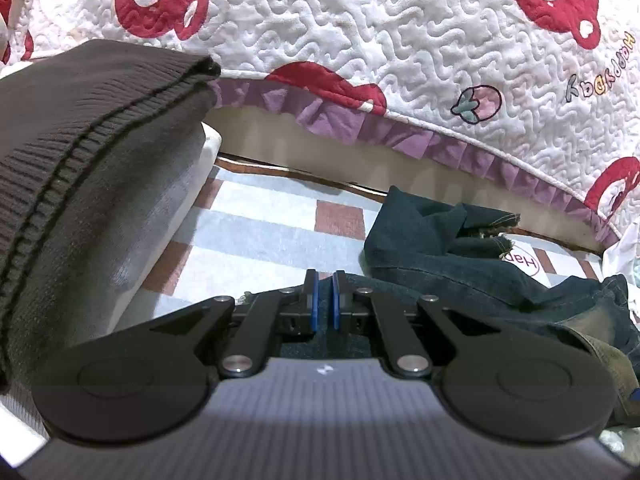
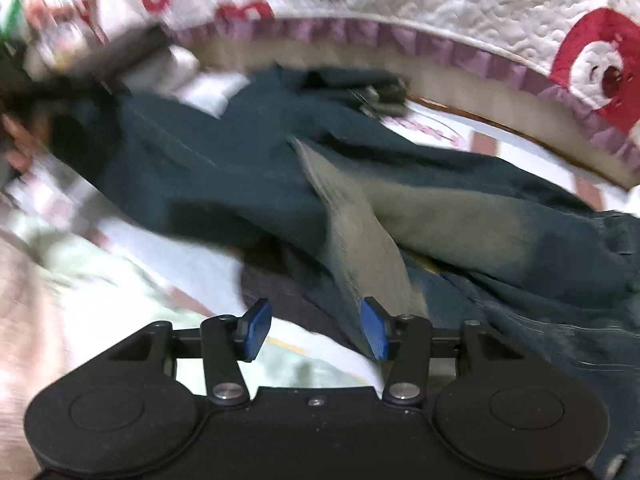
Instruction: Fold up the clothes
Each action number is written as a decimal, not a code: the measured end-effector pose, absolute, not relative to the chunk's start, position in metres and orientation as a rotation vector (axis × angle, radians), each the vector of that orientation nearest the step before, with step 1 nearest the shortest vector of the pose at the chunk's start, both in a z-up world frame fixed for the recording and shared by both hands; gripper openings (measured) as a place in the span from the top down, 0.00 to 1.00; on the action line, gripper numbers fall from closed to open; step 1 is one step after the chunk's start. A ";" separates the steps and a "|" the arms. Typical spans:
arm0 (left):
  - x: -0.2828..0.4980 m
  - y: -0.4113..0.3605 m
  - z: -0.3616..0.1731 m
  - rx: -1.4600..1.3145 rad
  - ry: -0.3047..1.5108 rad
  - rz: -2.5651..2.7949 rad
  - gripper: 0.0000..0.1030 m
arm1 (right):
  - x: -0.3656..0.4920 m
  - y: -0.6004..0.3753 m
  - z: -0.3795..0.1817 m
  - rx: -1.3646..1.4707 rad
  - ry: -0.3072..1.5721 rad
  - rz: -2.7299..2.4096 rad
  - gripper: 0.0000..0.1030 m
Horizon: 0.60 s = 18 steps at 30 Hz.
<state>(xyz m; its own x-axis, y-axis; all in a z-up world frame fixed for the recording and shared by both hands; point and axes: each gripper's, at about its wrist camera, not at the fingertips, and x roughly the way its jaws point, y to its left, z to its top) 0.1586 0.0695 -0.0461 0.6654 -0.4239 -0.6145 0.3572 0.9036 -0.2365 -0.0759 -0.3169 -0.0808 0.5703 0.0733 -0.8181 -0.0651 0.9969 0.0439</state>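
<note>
Dark blue jeans (image 1: pixel 460 264) lie crumpled on a checked sheet (image 1: pixel 260 232). In the left wrist view my left gripper (image 1: pixel 324 300) has its blue pads nearly together at the edge of the denim, with a thin gap; denim shows below the pads, but whether cloth is pinched I cannot tell. In the blurred right wrist view the jeans (image 2: pixel 240 168) stretch across the frame, faded at the knee. My right gripper (image 2: pixel 316 328) is open just above the jeans with nothing between its pads.
A white quilt with red bear prints and a purple frill (image 1: pixel 400 60) hangs behind. A dark brown knitted garment (image 1: pixel 80 120) drapes over a white block at the left. A hand shows at the left edge in the right wrist view (image 2: pixel 16 144).
</note>
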 end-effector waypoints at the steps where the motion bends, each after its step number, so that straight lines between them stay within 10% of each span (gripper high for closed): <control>1: 0.156 0.067 -0.044 -0.075 0.699 -0.442 0.95 | -0.073 -0.315 -0.086 -0.030 0.956 0.043 0.62; 3: 0.151 0.062 -0.040 -0.013 0.649 -0.439 0.95 | -0.069 -0.321 -0.088 -0.030 0.923 0.009 1.00; 11: 0.139 0.094 -0.005 -0.154 0.460 -0.423 0.95 | -0.101 -0.410 -0.038 0.316 0.705 -0.077 0.99; 14: 0.140 0.093 -0.011 -0.126 0.459 -0.402 0.95 | -0.109 -0.400 -0.046 0.329 0.761 -0.004 0.88; 16: 0.142 0.101 -0.011 -0.171 0.458 -0.401 0.95 | -0.115 -0.379 -0.056 0.269 0.812 0.017 0.45; 18: 0.143 0.111 -0.009 -0.238 0.454 -0.411 0.95 | -0.128 -0.362 -0.067 0.240 0.847 -0.021 0.40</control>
